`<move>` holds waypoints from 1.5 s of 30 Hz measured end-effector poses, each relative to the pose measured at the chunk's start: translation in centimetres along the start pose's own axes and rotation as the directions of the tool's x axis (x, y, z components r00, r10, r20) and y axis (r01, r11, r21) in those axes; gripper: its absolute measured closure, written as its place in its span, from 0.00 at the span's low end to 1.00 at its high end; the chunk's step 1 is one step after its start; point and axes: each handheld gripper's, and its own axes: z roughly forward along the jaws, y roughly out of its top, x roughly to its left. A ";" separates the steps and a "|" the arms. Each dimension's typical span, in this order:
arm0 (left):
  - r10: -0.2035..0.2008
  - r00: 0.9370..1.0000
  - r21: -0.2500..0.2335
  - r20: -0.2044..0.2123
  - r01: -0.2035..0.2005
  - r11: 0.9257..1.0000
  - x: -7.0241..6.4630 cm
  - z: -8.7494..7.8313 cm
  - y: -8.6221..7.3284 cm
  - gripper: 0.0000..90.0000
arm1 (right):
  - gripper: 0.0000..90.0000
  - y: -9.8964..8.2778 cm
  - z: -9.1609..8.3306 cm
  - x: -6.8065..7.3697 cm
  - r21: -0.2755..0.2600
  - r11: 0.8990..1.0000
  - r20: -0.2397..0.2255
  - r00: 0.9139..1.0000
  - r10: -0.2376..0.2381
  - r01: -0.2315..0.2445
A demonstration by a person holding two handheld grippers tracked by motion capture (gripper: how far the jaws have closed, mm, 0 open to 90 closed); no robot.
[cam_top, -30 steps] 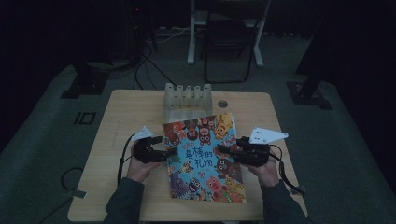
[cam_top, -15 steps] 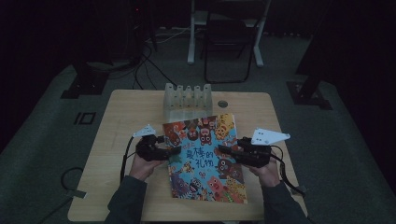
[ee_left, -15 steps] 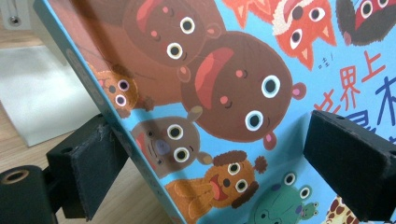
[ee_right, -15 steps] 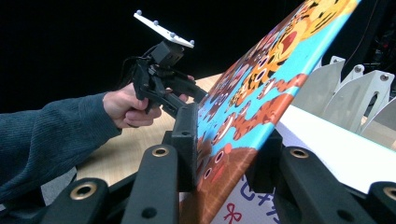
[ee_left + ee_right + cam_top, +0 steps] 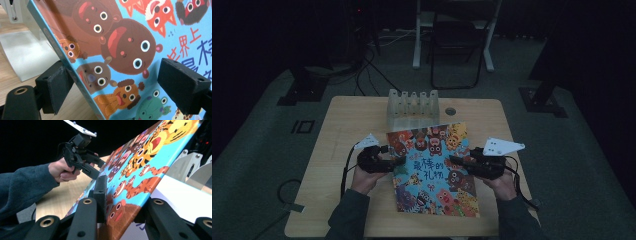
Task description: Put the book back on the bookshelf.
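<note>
A picture book (image 5: pixel 432 165) with cartoon animals on a blue cover lies in the middle of the wooden table (image 5: pixel 352 125). My left gripper (image 5: pixel 398 162) is at the book's left edge. In the left gripper view the book (image 5: pixel 120 45) passes between its jaws (image 5: pixel 120 82). They have just been closing. One pad sits by the spine's underside and the other stands off the cover. My right gripper (image 5: pixel 457 162) is shut on the right edge. In the right gripper view the tilted book (image 5: pixel 140 167) is pinched there (image 5: pixel 120 205).
A clear slotted rack (image 5: pixel 412 105) stands on a white base at the back of the table, just beyond the book. A round hole (image 5: pixel 450 111) is beside it. A chair (image 5: pixel 457 45) and cables (image 5: pixel 367 60) are on the dark floor behind.
</note>
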 end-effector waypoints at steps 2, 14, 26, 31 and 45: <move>0.011 1.000 0.008 -0.006 -0.011 1.000 -0.2 0.1 0.1 0.16 | 0.79 -0.1 -0.1 -0.2 0.004 1.000 -0.005 1.000 0.008 -0.008; 0.025 1.000 -0.035 0.019 -0.024 0.999 -0.6 -0.1 0.5 0.21 | 0.75 -0.7 -1.0 -1.3 0.053 0.999 0.007 1.000 0.015 -0.015; 0.083 0.997 -0.048 -0.001 -0.083 0.995 -1.6 -0.4 1.4 0.26 | 0.68 -2.0 -1.3 -2.7 0.088 0.995 0.039 0.998 0.040 -0.043; 0.103 0.995 -0.089 -0.009 -0.103 0.991 -2.2 -0.9 2.1 0.26 | 0.65 -2.2 -1.4 -3.0 0.086 0.995 0.080 0.996 0.033 -0.040; 0.168 0.985 -0.178 -0.047 -0.174 0.968 -4.4 -2.6 3.2 0.33 | 0.58 -2.9 -1.3 -3.5 0.061 0.998 0.160 0.987 0.007 -0.017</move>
